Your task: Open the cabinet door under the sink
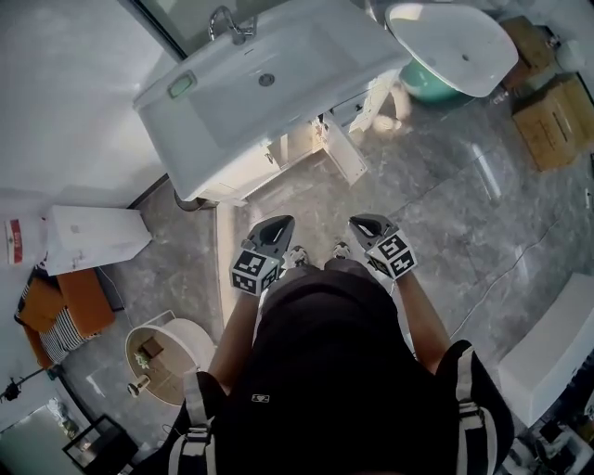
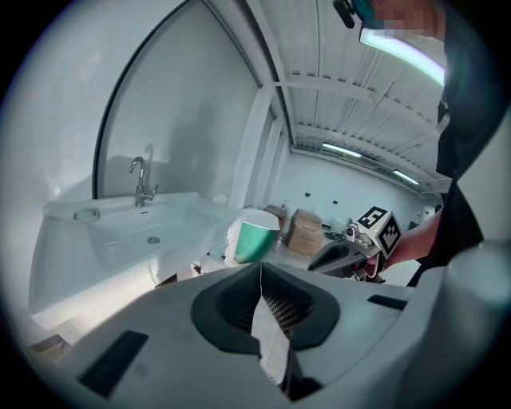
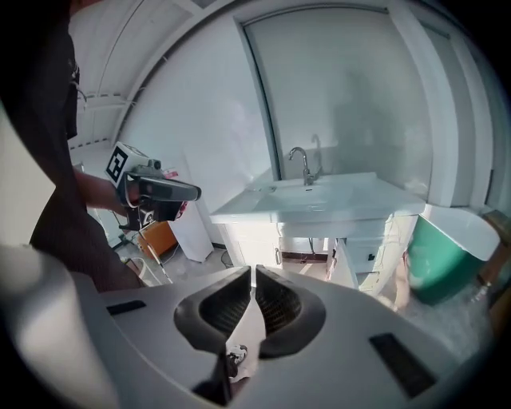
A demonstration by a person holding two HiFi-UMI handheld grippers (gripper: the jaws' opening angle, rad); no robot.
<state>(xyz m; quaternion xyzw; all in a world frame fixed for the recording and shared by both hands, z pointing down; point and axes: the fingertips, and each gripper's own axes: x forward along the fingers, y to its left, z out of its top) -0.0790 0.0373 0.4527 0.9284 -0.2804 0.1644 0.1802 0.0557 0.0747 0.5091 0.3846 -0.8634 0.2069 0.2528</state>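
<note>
The white sink point(image 1: 251, 88) with its tap point(image 1: 227, 23) stands at the top of the head view. Below it is the white cabinet point(image 1: 278, 153). One cabinet door point(image 1: 343, 153) stands swung outward; in the right gripper view this door point(image 3: 343, 262) is beside a closed door with a handle point(image 3: 257, 244). My left gripper point(image 1: 277, 227) and right gripper point(image 1: 365, 224) hover side by side in front of my body, well short of the cabinet. Both are shut with nothing between the fingers, as the left gripper point(image 2: 260, 268) and right gripper point(image 3: 253, 272) show in their own views.
A white tub with a teal underside point(image 1: 450, 46) lies to the right of the sink, with cardboard boxes point(image 1: 555, 121) beyond it. A white bin point(image 1: 93, 237), orange items point(image 1: 65, 306) and a round basket point(image 1: 167, 357) stand at the left. Grey marble floor point(image 1: 445, 241) spreads ahead.
</note>
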